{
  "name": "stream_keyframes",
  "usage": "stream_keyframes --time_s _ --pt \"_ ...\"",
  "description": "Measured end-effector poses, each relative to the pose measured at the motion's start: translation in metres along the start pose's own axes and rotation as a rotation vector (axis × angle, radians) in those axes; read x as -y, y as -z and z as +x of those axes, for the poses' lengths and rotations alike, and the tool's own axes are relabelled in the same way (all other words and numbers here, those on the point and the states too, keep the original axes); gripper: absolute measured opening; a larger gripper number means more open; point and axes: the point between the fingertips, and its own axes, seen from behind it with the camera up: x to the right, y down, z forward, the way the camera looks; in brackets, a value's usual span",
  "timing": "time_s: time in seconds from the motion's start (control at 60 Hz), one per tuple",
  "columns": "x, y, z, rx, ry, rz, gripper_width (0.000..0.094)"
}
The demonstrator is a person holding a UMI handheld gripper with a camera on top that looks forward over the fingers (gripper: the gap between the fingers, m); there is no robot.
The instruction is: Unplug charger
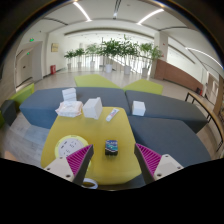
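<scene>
A small dark block with a blue and white top, probably the charger (111, 147), sits on the yellow table (100, 132). It lies just ahead of my gripper (113, 160), in line with the gap between the fingers. The fingers are wide apart, their magenta pads (80, 158) clear of the block on both sides, and nothing is held. A thin white bar (112, 115), possibly a power strip or cable, lies further back on the table. I cannot see a cable or socket joined to the block.
White boxes (92, 107) (68, 105) stand at the table's far side, and another (138, 107) is on the grey seat (165, 108). A round white object (70, 147) lies by the left finger. Grey sofas surround the table; potted plants (115, 50) stand beyond.
</scene>
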Motion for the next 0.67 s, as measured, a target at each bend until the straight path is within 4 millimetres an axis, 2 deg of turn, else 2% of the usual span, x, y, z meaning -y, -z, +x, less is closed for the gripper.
stream_keyframes --time_s 0.117,0.15,0.167,0.2,0.283,0.367,0.383,0.4,0.467,0.533,0.667 --pt "0.000 0.083 -0.002 0.013 -0.010 0.028 0.0852" --pt "-0.005 0.096 -0.005 0.011 -0.015 0.040 0.0851" --pt "-0.007 0.092 -0.009 0.011 -0.014 0.046 0.0852" --pt "-0.008 0.107 -0.013 0.011 -0.009 0.061 0.0854" --pt "-0.003 0.138 -0.028 0.017 0.028 0.110 0.0852" --pt "-0.001 0.158 -0.050 0.037 0.060 0.133 0.0852" --pt "0.000 0.178 -0.051 0.046 0.064 0.137 0.0853" --pt "-0.004 0.173 -0.057 0.051 0.068 0.143 0.0849" --pt "-0.004 0.189 -0.070 0.061 0.093 0.168 0.0848" --pt "0.001 0.199 -0.074 0.030 0.133 0.189 0.0845" --pt "-0.007 0.203 -0.091 0.073 0.105 0.182 0.0845"
